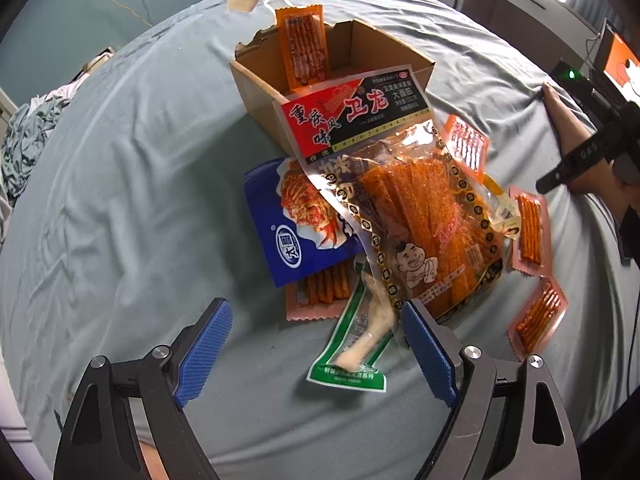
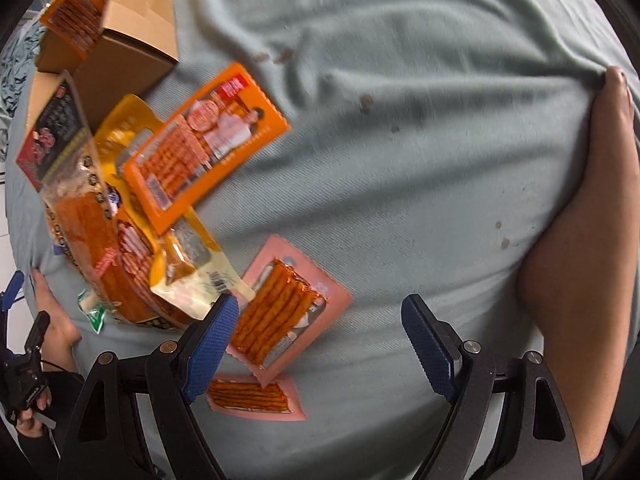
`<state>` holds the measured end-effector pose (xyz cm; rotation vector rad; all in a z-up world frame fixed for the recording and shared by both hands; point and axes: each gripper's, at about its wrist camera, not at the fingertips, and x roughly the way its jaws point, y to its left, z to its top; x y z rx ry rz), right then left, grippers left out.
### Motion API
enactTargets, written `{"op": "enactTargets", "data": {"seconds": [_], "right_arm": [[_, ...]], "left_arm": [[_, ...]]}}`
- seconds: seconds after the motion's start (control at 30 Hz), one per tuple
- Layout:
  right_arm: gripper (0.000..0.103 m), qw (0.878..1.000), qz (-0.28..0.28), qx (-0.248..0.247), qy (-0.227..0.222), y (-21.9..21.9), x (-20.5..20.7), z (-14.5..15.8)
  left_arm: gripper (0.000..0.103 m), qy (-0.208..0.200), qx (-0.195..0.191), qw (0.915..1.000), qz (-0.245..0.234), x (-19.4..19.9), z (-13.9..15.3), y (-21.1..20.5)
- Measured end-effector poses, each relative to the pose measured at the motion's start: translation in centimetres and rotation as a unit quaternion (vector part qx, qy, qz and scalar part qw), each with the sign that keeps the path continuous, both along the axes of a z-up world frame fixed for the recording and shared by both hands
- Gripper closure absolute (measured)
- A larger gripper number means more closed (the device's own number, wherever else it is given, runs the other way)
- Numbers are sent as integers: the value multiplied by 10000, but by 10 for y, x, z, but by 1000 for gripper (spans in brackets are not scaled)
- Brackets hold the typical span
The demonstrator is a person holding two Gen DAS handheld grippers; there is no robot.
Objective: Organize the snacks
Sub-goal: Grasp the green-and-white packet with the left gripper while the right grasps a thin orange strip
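Snacks lie piled on the bedsheet [image 1: 120, 200] beside the cardboard box [image 1: 260, 92], one orange packet [image 1: 306, 48] already inside. Left gripper [image 1: 316, 344] gapes wide, empty, over the green packet [image 1: 352, 344]; right gripper [image 2: 320, 344] likewise wide near a pink packet [image 2: 280, 308]. Recommend lifting the green packet alone, clear of the overlapping clear bag [image 1: 424, 216].

box [image 1: 256, 92]: 1
pink stick packs [image 2: 286, 308]: 3
orange stick packs [image 1: 305, 46]: 2
blue bag [image 1: 276, 220]: 1
green pack [image 1: 352, 356]: 1
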<state>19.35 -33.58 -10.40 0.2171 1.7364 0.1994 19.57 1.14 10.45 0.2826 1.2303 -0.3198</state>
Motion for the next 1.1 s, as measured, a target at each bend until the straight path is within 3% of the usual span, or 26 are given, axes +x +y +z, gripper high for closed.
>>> {"op": "enactTargets", "data": {"seconds": [0.23,0.53,0.6,0.7,0.73,0.9,1.1], "right_arm": [[20,9961,717,6,517,40,-7,-20],[21,9937,997,-511,101,70,3,-29],[32,9897,1239,-692,-191,80,3,-24],[60,9842,1513,-747,-532,89,7,-13],[63,9829,1576,-727,-615,90,9,-10],[94,9848,1524,-443,-711,80,25,11],[98,9874,1304,-135,-882,64,35,35]], "left_arm": [[15,9,-21,10000,-41,-2,-1,1],[15,325,110,9994,-27,-4,-14,6],[15,544,266,9982,-19,-5,-24,7],[15,802,478,9956,-82,-7,-41,6],[15,881,507,9947,-147,-9,-46,5],[15,1003,673,9910,-575,-21,-60,-10],[15,989,864,9882,-793,-29,-76,-30]]}}
